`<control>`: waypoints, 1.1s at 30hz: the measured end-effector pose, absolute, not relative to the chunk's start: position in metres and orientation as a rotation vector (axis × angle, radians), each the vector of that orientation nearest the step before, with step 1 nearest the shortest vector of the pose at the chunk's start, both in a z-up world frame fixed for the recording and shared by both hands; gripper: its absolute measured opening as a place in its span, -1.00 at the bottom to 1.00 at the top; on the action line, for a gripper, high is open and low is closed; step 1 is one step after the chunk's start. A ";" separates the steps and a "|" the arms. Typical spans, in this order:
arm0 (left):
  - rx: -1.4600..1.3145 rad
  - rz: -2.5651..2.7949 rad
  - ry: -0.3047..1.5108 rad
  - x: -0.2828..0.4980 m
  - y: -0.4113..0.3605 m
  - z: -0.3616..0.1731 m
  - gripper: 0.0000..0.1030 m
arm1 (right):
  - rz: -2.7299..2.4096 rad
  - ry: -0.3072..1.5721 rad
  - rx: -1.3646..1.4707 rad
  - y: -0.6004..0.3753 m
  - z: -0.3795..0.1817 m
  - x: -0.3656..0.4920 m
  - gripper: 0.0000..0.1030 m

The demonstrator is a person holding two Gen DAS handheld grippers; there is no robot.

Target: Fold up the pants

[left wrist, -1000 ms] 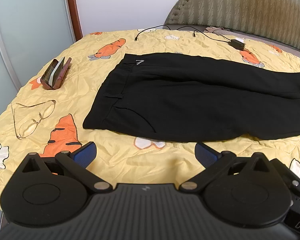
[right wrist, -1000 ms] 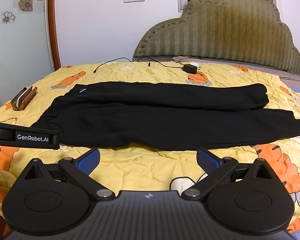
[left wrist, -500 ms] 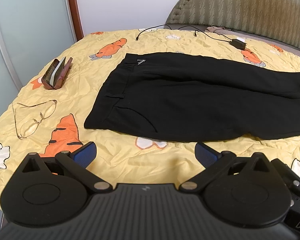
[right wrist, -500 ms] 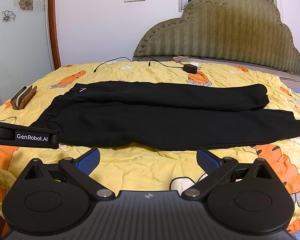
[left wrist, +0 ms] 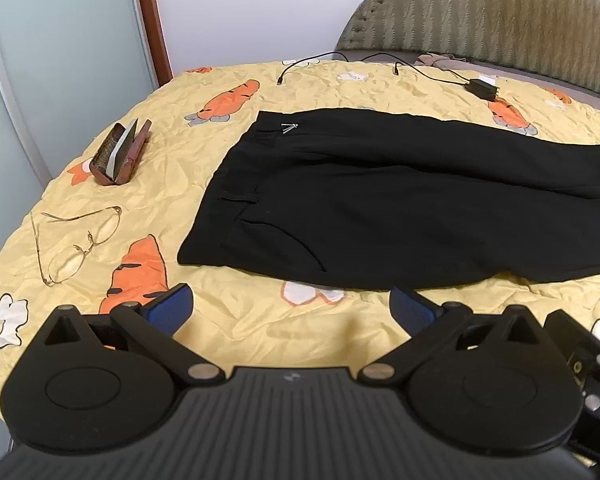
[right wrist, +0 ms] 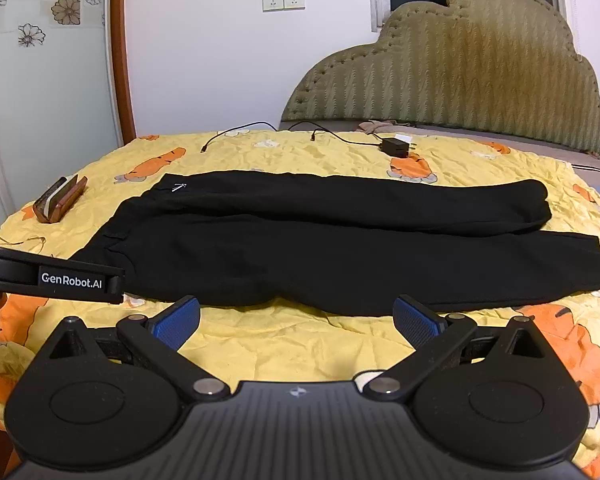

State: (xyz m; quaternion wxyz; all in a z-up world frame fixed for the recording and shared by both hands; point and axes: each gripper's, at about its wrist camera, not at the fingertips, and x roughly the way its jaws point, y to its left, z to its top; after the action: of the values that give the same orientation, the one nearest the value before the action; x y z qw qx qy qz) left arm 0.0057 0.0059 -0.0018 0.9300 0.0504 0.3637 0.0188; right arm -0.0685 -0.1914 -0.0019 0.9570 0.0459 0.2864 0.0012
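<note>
Black pants lie flat on a yellow carrot-print bedspread, waistband to the left and both legs running right; in the right wrist view the pants show full length with the far leg's cuff at the right. My left gripper stands open just short of the waistband's near corner, nothing between its blue pads. My right gripper is open too, hovering before the near leg's edge. The left gripper's black body shows at the left of the right wrist view.
Gold-rimmed glasses and an open brown glasses case lie left of the pants. A black charger with cables rests at the far side near an olive padded headboard. A glass door stands at the left.
Both views have crept slightly toward the pants; nothing on the bed has moved and both grippers stay open.
</note>
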 end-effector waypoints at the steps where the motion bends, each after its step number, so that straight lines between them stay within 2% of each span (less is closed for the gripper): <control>1: 0.107 0.039 0.742 0.006 0.006 -0.001 1.00 | 0.009 0.579 0.092 -0.192 -0.001 -0.066 1.00; 10: 0.137 0.052 0.719 0.034 0.028 0.006 1.00 | 0.224 0.505 0.068 -0.214 0.035 0.001 1.00; 15: 0.104 0.069 0.710 0.069 0.050 0.013 1.00 | 0.362 0.458 -0.070 -0.202 0.045 0.062 1.00; 22: 0.109 0.100 0.706 0.130 0.070 0.017 1.00 | 0.442 0.522 -0.177 -0.192 0.022 0.170 1.00; 27: 0.113 0.127 0.682 0.159 0.076 0.018 1.00 | 0.469 0.641 -0.133 -0.200 -0.004 0.248 0.99; 33: 0.147 0.131 0.701 0.196 0.077 0.008 1.00 | 0.558 0.681 -0.187 -0.176 -0.027 0.308 0.99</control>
State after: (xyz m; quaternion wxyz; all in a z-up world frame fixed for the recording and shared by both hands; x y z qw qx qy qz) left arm 0.1956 0.0768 0.0082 0.9345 0.0719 0.3427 0.0643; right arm 0.3079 -0.1762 -0.0265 0.9004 -0.0905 0.3291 0.2699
